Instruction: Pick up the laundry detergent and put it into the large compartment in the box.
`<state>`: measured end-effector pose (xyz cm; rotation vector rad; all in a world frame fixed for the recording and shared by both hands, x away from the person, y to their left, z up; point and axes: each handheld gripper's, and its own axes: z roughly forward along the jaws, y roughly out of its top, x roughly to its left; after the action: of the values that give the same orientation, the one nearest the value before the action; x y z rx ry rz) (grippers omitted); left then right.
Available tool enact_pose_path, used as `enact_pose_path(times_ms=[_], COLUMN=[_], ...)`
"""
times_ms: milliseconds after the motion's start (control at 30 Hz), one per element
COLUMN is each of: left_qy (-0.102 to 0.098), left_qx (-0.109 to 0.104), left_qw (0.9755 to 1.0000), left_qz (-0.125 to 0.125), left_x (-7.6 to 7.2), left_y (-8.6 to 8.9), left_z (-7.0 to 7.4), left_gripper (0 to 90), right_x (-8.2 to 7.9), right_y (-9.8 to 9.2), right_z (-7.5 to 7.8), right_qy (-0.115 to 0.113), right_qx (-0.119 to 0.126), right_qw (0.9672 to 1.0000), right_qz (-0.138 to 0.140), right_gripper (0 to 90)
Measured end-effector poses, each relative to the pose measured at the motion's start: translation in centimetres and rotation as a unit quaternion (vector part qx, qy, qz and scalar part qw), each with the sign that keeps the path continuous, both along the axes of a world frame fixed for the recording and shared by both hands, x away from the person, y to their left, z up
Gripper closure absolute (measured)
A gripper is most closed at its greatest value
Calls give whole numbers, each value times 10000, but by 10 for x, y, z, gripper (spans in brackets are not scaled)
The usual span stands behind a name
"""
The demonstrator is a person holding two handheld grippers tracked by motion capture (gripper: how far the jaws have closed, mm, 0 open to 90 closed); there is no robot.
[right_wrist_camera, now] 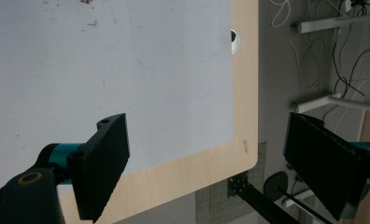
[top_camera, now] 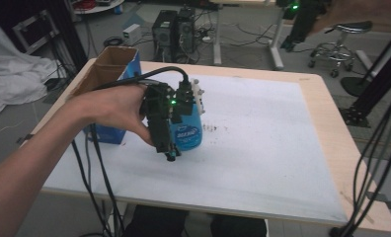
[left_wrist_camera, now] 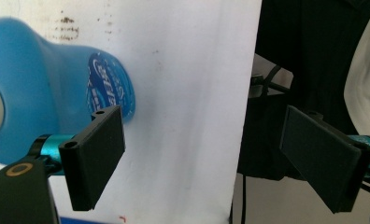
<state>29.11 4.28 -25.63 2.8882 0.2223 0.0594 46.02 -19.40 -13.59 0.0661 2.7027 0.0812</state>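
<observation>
Label text on the blue plastic bottle (top_camera: 189, 129), standing mid-left on the white table mat (top_camera: 262, 148), is unreadable; left gripper (left_wrist_camera: 202, 156) beside it and right gripper (right_wrist_camera: 206, 163) both gape empty.

I'm looking into a lab: computer towers (top_camera: 175, 27) on the floor, loose cables (top_camera: 243, 34), a rolling stool (top_camera: 337, 47) behind the desk (top_camera: 327, 128).

The high view looks forward and down over the white mat (top_camera: 262, 143). Both gripper views look steeply down at that mat (left_wrist_camera: 188, 93) (right_wrist_camera: 103, 70) from close above.
</observation>
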Motion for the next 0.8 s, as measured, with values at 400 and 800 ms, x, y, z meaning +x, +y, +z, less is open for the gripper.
enact_pose_path(times_ms=[400,800], left_qy=[-28,-106], left_qx=[61,118], left_qw=[9996,9960], left_qz=[269,880], left_x=[5,23], left_y=[20,35], left_z=[1,-6], left_gripper=[141,141], right_x=[2,2], right_y=[0,-1], right_z=[-2,-5], right_qy=[14,14], right_qx=[-27,15], right_qw=[10000,10000], right_qz=[-14,58], right_gripper=[138,138])
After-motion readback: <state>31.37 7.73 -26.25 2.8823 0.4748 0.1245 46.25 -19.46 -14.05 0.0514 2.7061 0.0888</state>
